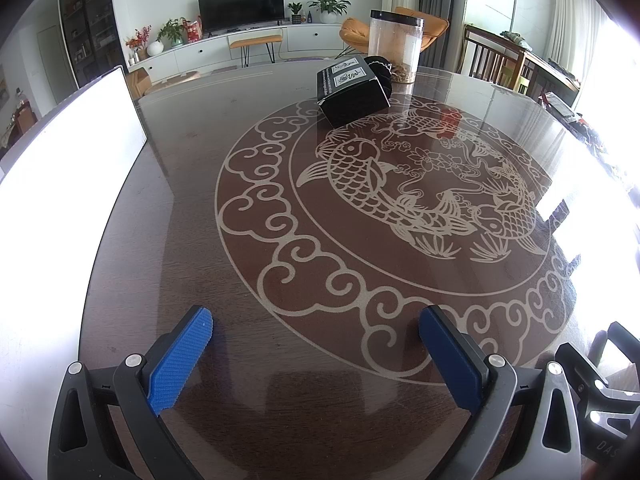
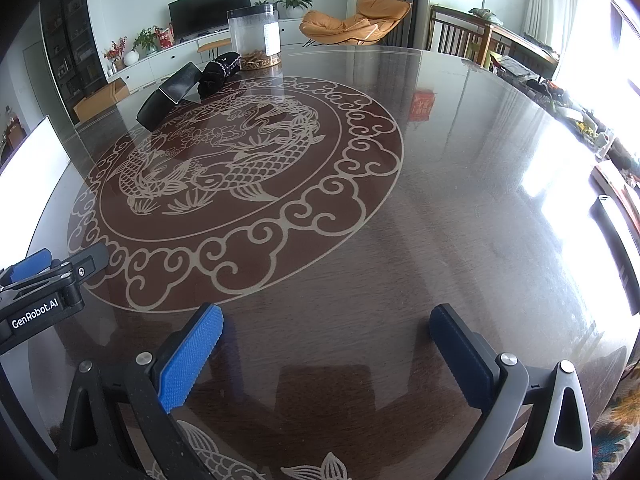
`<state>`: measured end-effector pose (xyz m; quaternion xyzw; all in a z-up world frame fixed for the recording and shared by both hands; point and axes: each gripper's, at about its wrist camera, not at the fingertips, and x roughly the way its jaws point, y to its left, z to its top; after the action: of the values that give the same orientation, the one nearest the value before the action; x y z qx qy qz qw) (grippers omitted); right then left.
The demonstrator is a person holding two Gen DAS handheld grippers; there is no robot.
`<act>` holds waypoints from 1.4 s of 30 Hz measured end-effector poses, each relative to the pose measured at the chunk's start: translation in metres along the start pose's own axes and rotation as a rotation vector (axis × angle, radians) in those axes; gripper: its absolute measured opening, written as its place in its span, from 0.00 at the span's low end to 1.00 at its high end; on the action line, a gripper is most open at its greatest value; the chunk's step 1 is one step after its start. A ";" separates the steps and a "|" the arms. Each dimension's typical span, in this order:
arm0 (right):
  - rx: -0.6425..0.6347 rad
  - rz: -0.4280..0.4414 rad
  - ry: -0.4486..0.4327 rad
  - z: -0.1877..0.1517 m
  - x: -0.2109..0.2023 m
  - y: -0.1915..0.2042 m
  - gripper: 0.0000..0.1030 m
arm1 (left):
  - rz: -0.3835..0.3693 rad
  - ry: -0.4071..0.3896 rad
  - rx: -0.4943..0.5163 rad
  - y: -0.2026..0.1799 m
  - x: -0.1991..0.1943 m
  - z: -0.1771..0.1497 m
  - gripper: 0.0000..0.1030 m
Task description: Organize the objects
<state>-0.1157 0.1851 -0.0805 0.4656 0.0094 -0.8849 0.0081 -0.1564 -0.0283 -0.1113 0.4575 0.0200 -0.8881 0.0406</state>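
I'm holding both grippers low over the near edge of the round table (image 1: 192,208), w/ nothing between the fingers. My left gripper (image 1: 316,334) is standing wide open, blue pads (image 1: 180,364) spread apart; my right gripper (image 2: 326,330) is spread wide too. The things are sitting at the far side, well apart from me: a black box (image 1: 352,92) is lying flat, its long axis running near-left to far-right in the left wrist view, label end pointing left. Just beside it, on its right, a black pouch (image 1: 382,70) is lying, touching or nearly so, can't tell which. Right behind them a clear jar (image 1: 396,44) is standing upright, dark lid on top, brownish bits at the bottom.
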 end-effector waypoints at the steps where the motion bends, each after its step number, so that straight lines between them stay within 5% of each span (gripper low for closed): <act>1: 0.000 0.000 0.000 0.000 0.000 0.000 1.00 | 0.000 0.000 0.000 0.000 0.000 0.000 1.00; 8: 0.000 -0.001 0.000 0.000 0.000 0.000 1.00 | -0.002 0.006 0.001 0.000 0.000 0.001 1.00; 15: 0.000 0.000 0.000 0.000 0.000 0.000 1.00 | 0.000 0.128 -0.036 0.000 0.007 0.018 1.00; 18: 0.000 0.000 0.000 0.000 0.000 0.000 1.00 | -0.110 0.157 -0.114 0.007 0.006 0.048 1.00; 24: 0.000 0.000 0.000 0.000 0.000 0.000 1.00 | -0.223 0.032 -0.191 0.018 -0.004 0.138 1.00; 32: 0.000 0.000 0.000 0.000 0.000 0.000 1.00 | -0.143 0.042 -0.048 0.003 0.048 0.212 1.00; 42: -0.001 0.000 0.000 0.000 -0.001 -0.001 1.00 | 0.025 0.159 0.038 -0.017 0.135 0.202 1.00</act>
<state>-0.1151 0.1861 -0.0802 0.4656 0.0100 -0.8849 0.0083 -0.4000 -0.0335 -0.1043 0.5274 0.0007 -0.8486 0.0413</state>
